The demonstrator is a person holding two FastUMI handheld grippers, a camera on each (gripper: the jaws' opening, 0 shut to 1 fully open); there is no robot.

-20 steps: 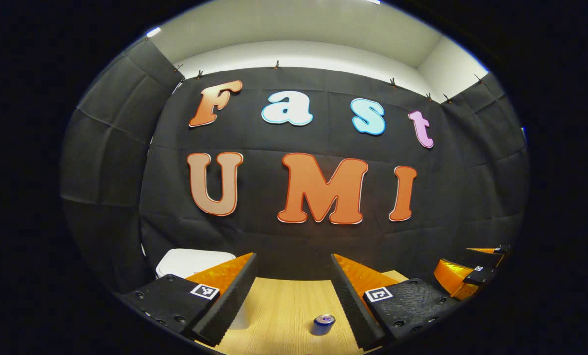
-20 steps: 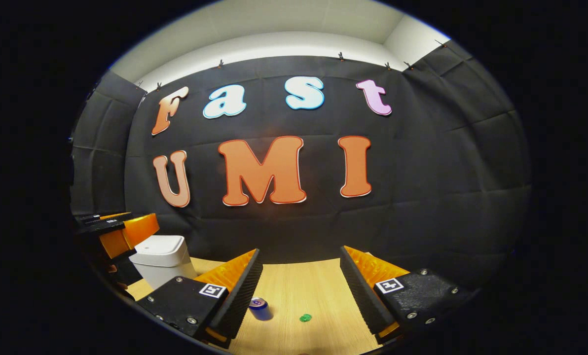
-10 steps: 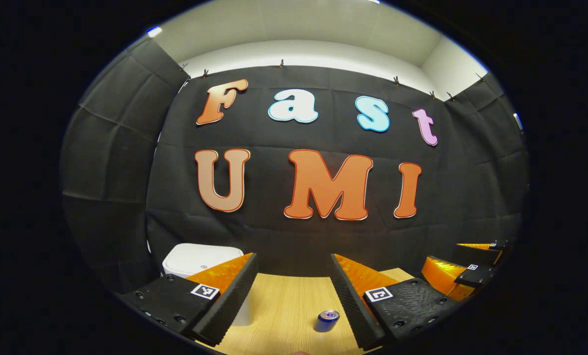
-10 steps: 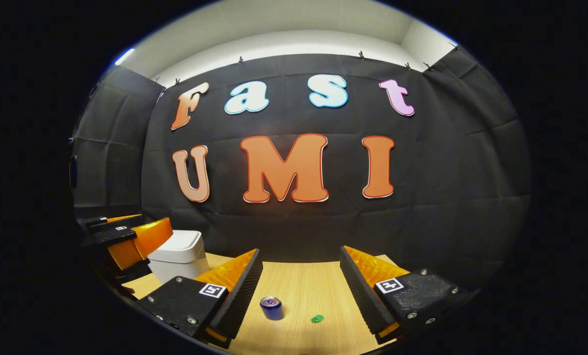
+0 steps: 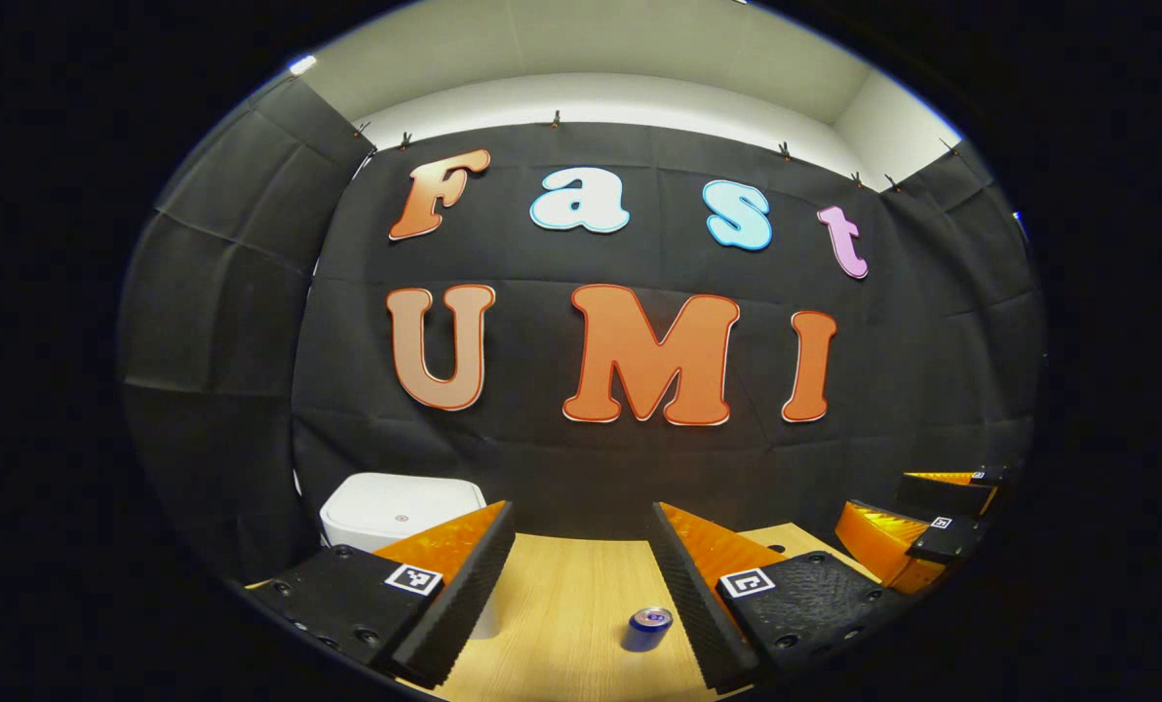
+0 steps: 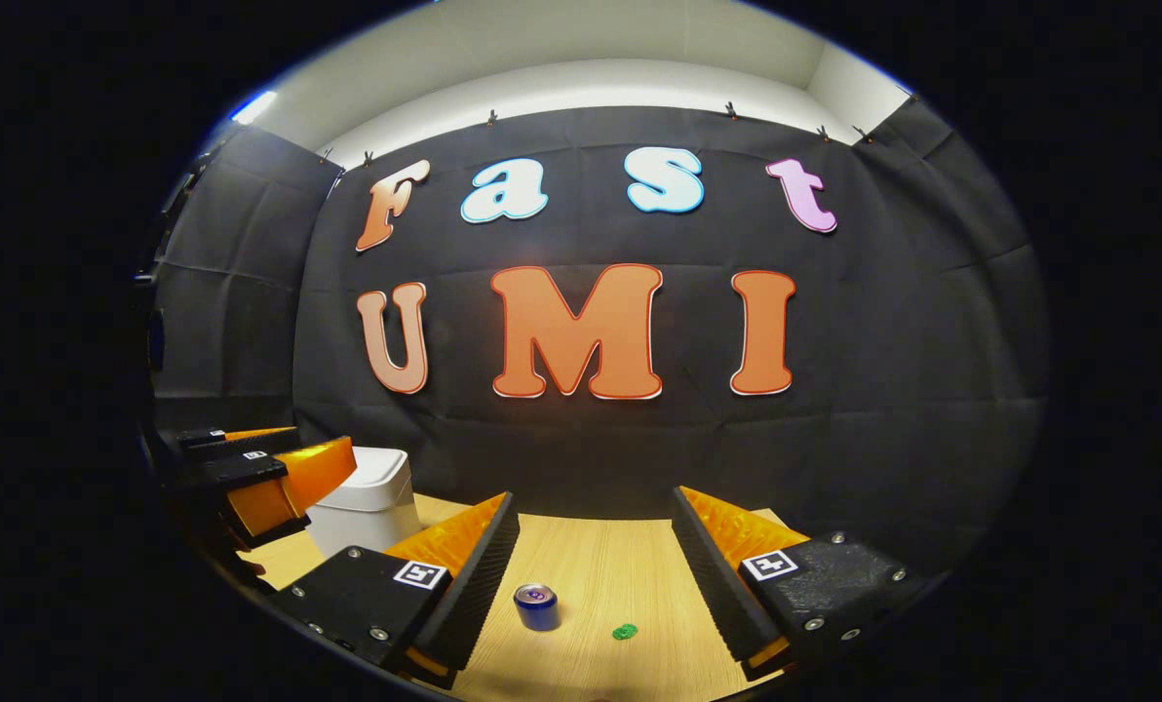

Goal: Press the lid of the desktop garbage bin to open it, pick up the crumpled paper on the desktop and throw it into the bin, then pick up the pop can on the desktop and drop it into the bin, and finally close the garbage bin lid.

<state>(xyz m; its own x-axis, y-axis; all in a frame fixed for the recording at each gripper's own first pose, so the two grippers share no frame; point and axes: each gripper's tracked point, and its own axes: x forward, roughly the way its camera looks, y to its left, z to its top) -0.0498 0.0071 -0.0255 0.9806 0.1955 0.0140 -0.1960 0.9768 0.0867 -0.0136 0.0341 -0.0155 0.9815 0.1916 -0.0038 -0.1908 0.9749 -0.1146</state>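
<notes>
Left gripper view: garbage bin (image 5: 396, 509) far left, lid down; left gripper (image 5: 581, 585) spread wide, empty. Pop can (image 6: 536, 606) stands centre-desk, crumpled paper (image 6: 624, 632) just right of it; right gripper (image 6: 596, 575) likewise wide. Risk: an off-centre press could slide the light bin instead of opening it.

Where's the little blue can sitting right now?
The blue pop can stands upright on the wooden desktop, seen in the right gripper view between the open tongs, left of a small green scrap; the white bin is farther left.
</notes>
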